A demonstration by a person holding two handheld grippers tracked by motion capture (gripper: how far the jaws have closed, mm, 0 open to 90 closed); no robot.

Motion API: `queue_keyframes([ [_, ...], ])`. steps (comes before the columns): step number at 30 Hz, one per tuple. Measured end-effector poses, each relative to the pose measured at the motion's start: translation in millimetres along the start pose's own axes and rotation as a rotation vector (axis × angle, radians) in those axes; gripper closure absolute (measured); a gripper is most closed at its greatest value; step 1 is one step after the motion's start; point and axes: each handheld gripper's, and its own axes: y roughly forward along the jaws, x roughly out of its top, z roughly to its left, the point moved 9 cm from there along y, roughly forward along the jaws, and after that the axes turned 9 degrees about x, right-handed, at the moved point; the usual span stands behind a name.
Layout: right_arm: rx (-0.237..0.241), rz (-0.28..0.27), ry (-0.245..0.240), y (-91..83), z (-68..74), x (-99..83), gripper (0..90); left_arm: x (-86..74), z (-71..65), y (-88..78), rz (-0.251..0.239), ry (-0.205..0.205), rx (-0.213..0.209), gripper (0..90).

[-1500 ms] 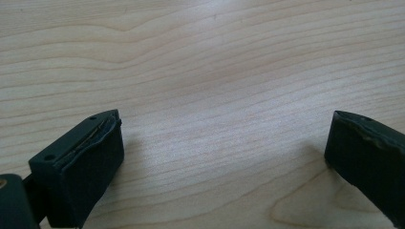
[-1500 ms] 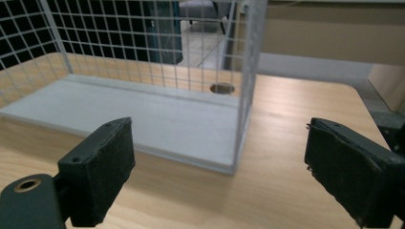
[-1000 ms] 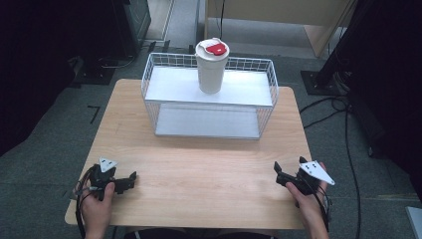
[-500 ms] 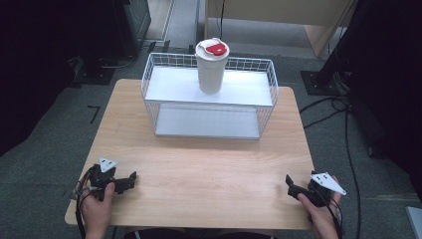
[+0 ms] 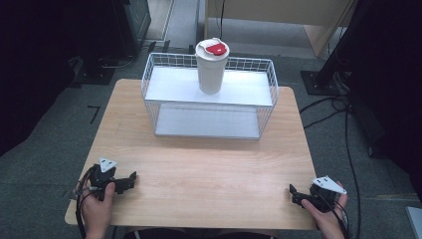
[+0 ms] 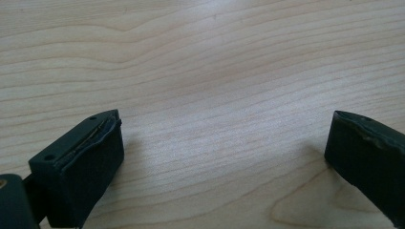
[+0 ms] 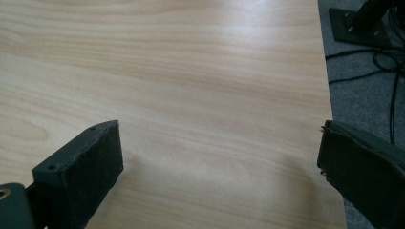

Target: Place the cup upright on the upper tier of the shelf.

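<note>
The wooden counter (image 5: 204, 164) has a wide bare stretch across its near half, and both grippers sit at the near corners of that stretch, well apart from each other. At the far side stands a white wire basket (image 5: 149, 82) with a white shelf across its top, its back wall close to the counter's far edge; a margin of bare wood runs along each of its short sides. On that shelf, near the middle, a white cup (image 5: 211, 72) with a white and red lid stands upright, well apart from both grippers. The left gripper (image 5: 130, 179) lies low near the near left corner, just inside the left edge, its jaws pointing rightward across the wood; a hand (image 5: 97, 211) grips it from behind, coming up over the near edge. In the left gripper view the two black jaws stand wide apart with only wood grain between them. The right gripper (image 5: 293, 193) lies near the near right corner, close to the right edge, jaws pointing leftward, with a hand (image 5: 326, 219) behind it. Its jaws have just been opening and now stand wide, nothing between them; in the right gripper view (image 7: 217, 167) one jaw reaches past the counter's edge over the grey floor (image 7: 367, 95), where dark cables (image 7: 377, 62) trail.
</note>
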Motion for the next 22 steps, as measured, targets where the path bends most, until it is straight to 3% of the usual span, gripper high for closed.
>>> queue_keyframes([
  [5,0.050,0.048,0.008,-0.5,2.1,-7.1,1.8,0.0,0.0,0.0,0.000,0.000,0.000,0.0],
  [12,0.067,0.049,-0.004,-0.7,3.3,-7.2,3.0,0.0,0.0,0.0,0.000,0.000,0.000,0.0],
  [22,0.047,0.044,0.014,0.8,3.7,-5.9,2.9,0.0,0.0,0.0,0.000,0.000,0.000,0.0],
])
